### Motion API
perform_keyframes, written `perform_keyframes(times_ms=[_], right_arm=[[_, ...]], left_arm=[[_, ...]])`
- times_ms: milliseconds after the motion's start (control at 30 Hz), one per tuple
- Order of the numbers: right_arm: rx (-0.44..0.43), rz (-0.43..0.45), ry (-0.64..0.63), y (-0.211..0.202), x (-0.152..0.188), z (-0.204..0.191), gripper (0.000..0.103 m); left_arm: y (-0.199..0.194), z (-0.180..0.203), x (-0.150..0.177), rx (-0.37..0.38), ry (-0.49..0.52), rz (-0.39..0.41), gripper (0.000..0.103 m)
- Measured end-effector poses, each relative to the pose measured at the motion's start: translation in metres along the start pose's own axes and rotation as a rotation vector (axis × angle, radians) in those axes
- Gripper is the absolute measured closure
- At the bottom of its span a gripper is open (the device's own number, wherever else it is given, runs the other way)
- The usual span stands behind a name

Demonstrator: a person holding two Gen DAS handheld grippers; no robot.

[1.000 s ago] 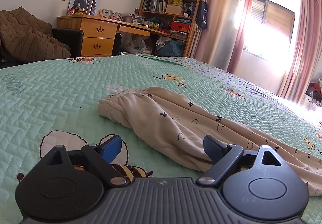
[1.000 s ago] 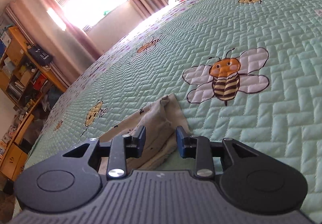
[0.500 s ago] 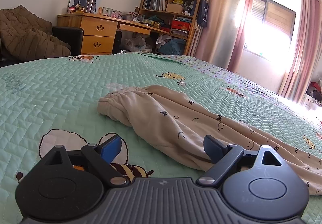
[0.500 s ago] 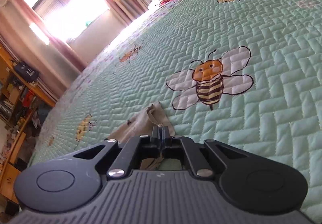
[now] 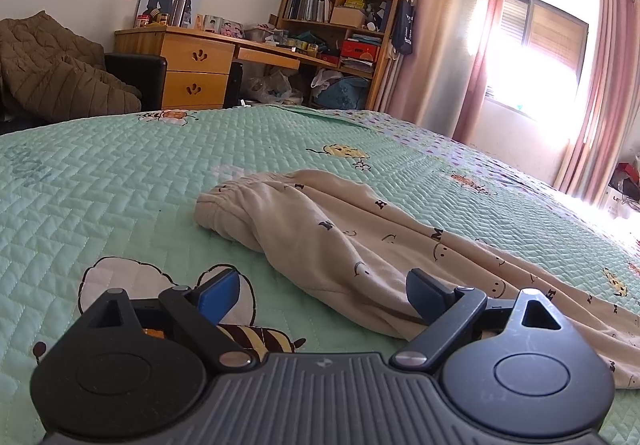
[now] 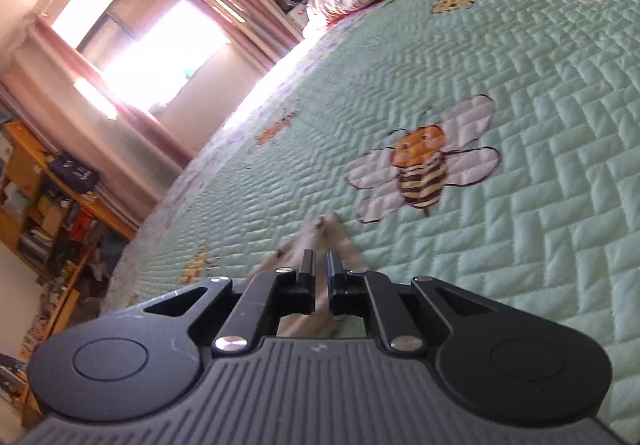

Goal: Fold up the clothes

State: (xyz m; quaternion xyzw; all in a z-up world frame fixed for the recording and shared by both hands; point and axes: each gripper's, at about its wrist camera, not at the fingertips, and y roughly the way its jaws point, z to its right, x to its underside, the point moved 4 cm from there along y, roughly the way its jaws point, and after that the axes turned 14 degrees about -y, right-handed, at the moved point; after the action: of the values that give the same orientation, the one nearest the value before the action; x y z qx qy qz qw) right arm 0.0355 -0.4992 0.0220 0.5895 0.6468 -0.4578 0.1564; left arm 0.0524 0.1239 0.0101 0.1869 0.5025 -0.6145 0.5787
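While the left gripper gapes over beige trousers on the green quilt, the right gripper, jaws just loosened, clamps their hem.

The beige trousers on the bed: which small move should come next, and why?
Probably close the left tool on the trousers near it: its jaws stand wide open, empty, while the right tool already pinches the hem.

right wrist view: the whole frame is motion-blurred; the beige trousers show only as a smeared strip, their near part hidden behind the right tongs. left wrist view: the trouser legs run off the right edge, and the bookshelf contents are too small to tell.
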Motion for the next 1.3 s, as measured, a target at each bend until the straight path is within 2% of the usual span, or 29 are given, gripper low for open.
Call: perform_keyframes(times_ms=[67, 133, 167, 200, 233, 367, 433, 500, 600, 667, 700, 733, 800, 833, 900, 967, 1033, 1100, 1167, 1233, 1300], right_arm=[[-0.051, -0.005, -0.032, 0.009, -0.001, -0.016, 0.085], [-0.07, -0.066, -0.062, 0.029, 0.003, -0.022, 0.086], [-0.063, -0.099, -0.073, 0.039, 0.004, -0.022, 0.086], [-0.01, -0.119, -0.084, 0.045, 0.005, -0.015, 0.087], [0.036, -0.132, -0.091, 0.05, 0.005, -0.007, 0.102], [0.062, -0.084, -0.048, 0.037, 0.0, 0.017, 0.103], [0.045, -0.049, -0.095, 0.026, -0.002, 0.004, 0.095], [-0.021, -0.014, -0.11, 0.017, -0.004, -0.016, 0.095], [-0.124, -0.049, -0.068, 0.025, 0.005, -0.038, 0.088], [-0.106, -0.097, -0.114, 0.033, 0.013, -0.048, 0.088], [-0.057, -0.112, -0.139, 0.034, 0.016, -0.053, 0.086], [-0.054, -0.108, -0.142, 0.03, 0.018, -0.058, 0.086], [-0.173, -0.104, -0.126, 0.016, 0.029, -0.081, 0.085], [-0.231, -0.126, -0.121, 0.011, 0.039, -0.096, 0.08], [-0.347, -0.205, -0.106, 0.004, 0.069, -0.127, 0.072], [-0.473, -0.318, -0.074, 0.003, 0.108, -0.162, 0.072], [-0.547, -0.417, -0.05, 0.006, 0.144, -0.193, 0.071], [-0.591, -0.484, -0.07, 0.008, 0.168, -0.223, 0.07], [-0.646, -0.47, -0.151, 0.006, 0.17, -0.258, 0.07], [-0.694, -0.432, -0.229, 0.012, 0.156, -0.292, 0.07], [-0.726, -0.415, -0.271, 0.027, 0.144, -0.322, 0.07]], left_arm=[[0.0, 0.0, 0.0, 0.001, -0.001, 0.002, 0.011], [0.0, -0.001, -0.001, 0.002, -0.004, 0.0, 0.011], [0.0, -0.001, -0.001, 0.002, -0.006, 0.0, 0.011], [0.001, -0.002, -0.001, 0.003, -0.008, -0.001, 0.011], [0.001, -0.003, -0.002, 0.004, -0.01, -0.002, 0.011], [0.002, -0.002, -0.002, 0.002, -0.006, -0.008, 0.011], [0.002, -0.002, -0.002, 0.0, -0.006, -0.007, 0.011], [0.002, -0.002, -0.002, -0.001, -0.004, -0.005, 0.01], [0.0, -0.002, -0.001, 0.0, -0.007, 0.001, 0.009], [-0.001, -0.004, -0.003, 0.005, -0.023, 0.006, 0.008], [-0.002, -0.005, -0.004, 0.008, -0.033, 0.007, 0.008], [-0.002, -0.007, -0.005, 0.011, -0.044, 0.008, 0.008], [-0.002, -0.011, -0.008, 0.015, -0.078, 0.006, 0.008], [0.0, -0.016, -0.012, 0.016, -0.116, -0.003, 0.008], [0.005, -0.029, -0.019, 0.026, -0.212, -0.045, 0.007], [0.017, -0.049, -0.027, 0.056, -0.348, -0.145, 0.005], [0.022, -0.066, -0.035, 0.091, -0.456, -0.195, 0.006], [0.026, -0.073, -0.045, 0.09, -0.495, -0.205, 0.006], [0.032, -0.076, -0.052, 0.063, -0.502, -0.191, 0.006], [0.037, -0.077, -0.051, 0.047, -0.524, -0.159, 0.006], [0.035, -0.069, -0.045, 0.026, -0.473, -0.106, 0.006]])
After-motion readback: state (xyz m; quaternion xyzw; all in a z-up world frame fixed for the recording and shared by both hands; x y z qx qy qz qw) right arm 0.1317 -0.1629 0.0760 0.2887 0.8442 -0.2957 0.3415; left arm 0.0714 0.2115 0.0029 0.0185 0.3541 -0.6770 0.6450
